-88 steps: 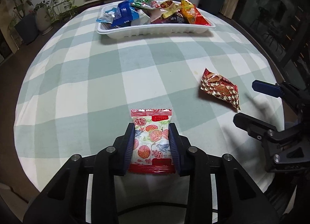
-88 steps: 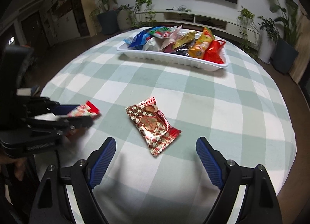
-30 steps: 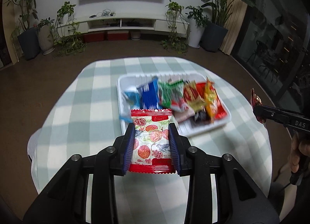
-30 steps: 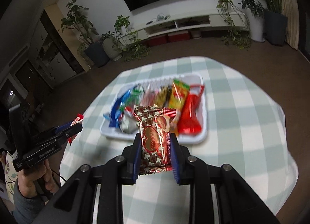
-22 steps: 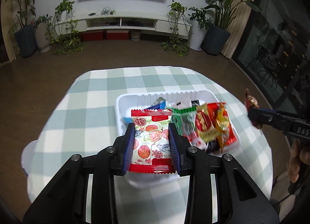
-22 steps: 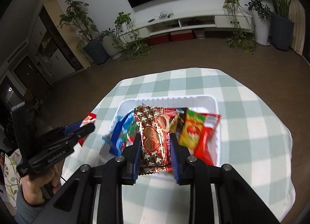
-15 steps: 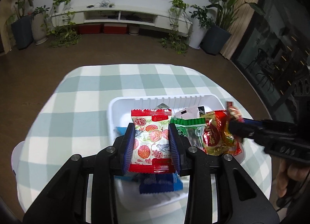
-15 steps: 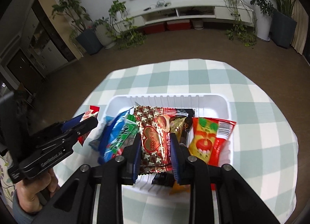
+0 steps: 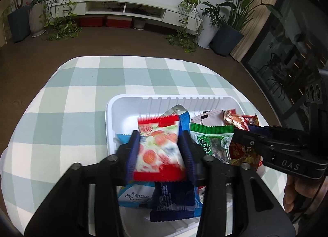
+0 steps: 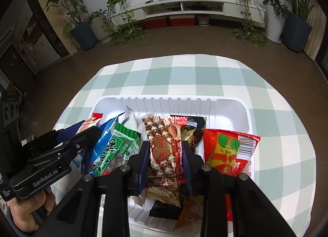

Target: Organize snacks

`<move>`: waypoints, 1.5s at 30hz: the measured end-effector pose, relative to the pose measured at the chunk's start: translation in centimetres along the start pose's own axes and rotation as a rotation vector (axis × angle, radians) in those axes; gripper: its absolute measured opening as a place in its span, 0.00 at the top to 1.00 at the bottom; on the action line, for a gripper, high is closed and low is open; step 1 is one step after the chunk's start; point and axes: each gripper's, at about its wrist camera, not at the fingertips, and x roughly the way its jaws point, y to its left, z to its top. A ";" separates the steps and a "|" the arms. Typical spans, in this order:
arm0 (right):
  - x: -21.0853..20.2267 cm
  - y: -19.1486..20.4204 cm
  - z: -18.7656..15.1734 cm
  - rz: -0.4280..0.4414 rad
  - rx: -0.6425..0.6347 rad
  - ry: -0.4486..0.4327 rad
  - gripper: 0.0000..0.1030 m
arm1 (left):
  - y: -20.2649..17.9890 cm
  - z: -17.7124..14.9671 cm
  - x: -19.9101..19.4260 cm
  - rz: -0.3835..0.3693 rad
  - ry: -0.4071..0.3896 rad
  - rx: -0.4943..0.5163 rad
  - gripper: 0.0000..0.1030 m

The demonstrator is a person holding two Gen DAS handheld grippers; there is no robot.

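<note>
My left gripper (image 9: 160,149) hangs over the left part of the white tray (image 9: 164,98), and its jaws are opening. A red-and-white fruit packet (image 9: 158,146) sits blurred and loose between the pads. My right gripper (image 10: 165,155) is over the tray's (image 10: 164,98) middle. Its jaws are opening too, but the pads still touch the sides of the red-and-gold heart packet (image 10: 162,149). Each gripper shows in the other's view: the right gripper (image 9: 266,140) at the right edge, the left gripper (image 10: 67,140) at the left edge.
The tray holds several packets: a green one (image 10: 116,146), blue ones (image 9: 172,200) and a red-and-yellow one (image 10: 227,153). It stands on a round table with a green-and-white check cloth (image 9: 82,97). A hand (image 10: 28,212) grips the left tool. Floor and potted plants lie beyond.
Both grippers came forward and down from above the table to just over the tray. The left jaws have spread and the fruit packet has gone blurred; the right jaws have widened slightly.
</note>
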 end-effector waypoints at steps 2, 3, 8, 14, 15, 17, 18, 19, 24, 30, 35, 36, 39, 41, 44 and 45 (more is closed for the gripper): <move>0.1 0.3 0.0 -0.007 -0.011 0.000 0.64 | 0.2 -0.2 0.1 -0.002 0.004 -0.004 0.39; 0.1 0.3 0.0 -0.012 -0.016 -0.001 0.63 | 0.3 -0.2 0.3 -0.003 0.008 -0.007 0.39; 0.0 0.3 0.0 -0.018 -0.018 -0.006 0.63 | 0.5 -0.7 0.5 -0.006 0.019 -0.006 0.38; -0.6 0.3 -0.1 -0.022 -0.016 -0.024 0.55 | 0.5 -0.9 -0.2 -0.011 0.005 -0.008 0.38; -0.8 0.3 -0.1 -0.025 -0.014 -0.032 0.52 | 0.5 -0.9 -0.6 -0.009 0.000 -0.008 0.39; -1.3 0.2 -0.1 -0.024 -0.006 -0.042 0.48 | 0.4 -1.0 -1.3 -0.005 -0.010 -0.007 0.38; -1.7 0.2 -0.1 -0.024 0.002 -0.049 0.44 | 0.3 -1.1 -1.8 -0.001 -0.017 -0.008 0.34; -2.2 0.1 -0.2 -0.022 0.010 -0.060 0.42 | 0.2 -1.3 -2.4 0.004 -0.026 -0.008 0.30; -5.3 0.0 -0.6 -0.009 0.042 -0.129 0.27 | -0.8 -2.6 -6.0 0.029 -0.085 -0.001 0.07; -10.2 -0.6 -3.1 0.028 0.103 -0.240 0.17 | -3.5 -5.3 -11.9 0.072 -0.219 0.051 0.00; -16.0 -0.1 -7.1 0.044 0.104 -0.397 0.14 | -7.7 -8.4 -18.0 0.148 -0.346 0.151 0.00; -17.4 0.1 -8.0 0.044 0.096 -0.444 0.13 | -8.6 -9.1 -19.2 0.183 -0.361 0.160 0.00; -22.2 0.8 -11.0 0.062 0.082 -0.628 0.00 | -11.2 -11.6 -23.5 0.307 -0.445 0.167 0.00; -25.9 1.0 -13.6 0.066 0.095 -0.800 0.00 | -12.7 -13.6 -26.5 0.371 -0.527 0.161 0.00; -30.5 1.7 -17.0 0.036 0.091 -0.963 0.00 | -13.6 -15.5 -29.7 0.350 -0.559 0.137 0.00; -31.3 1.8 -17.6 0.033 0.092 -0.978 0.00 | -13.9 -16.2 -30.5 0.339 -0.546 0.117 0.00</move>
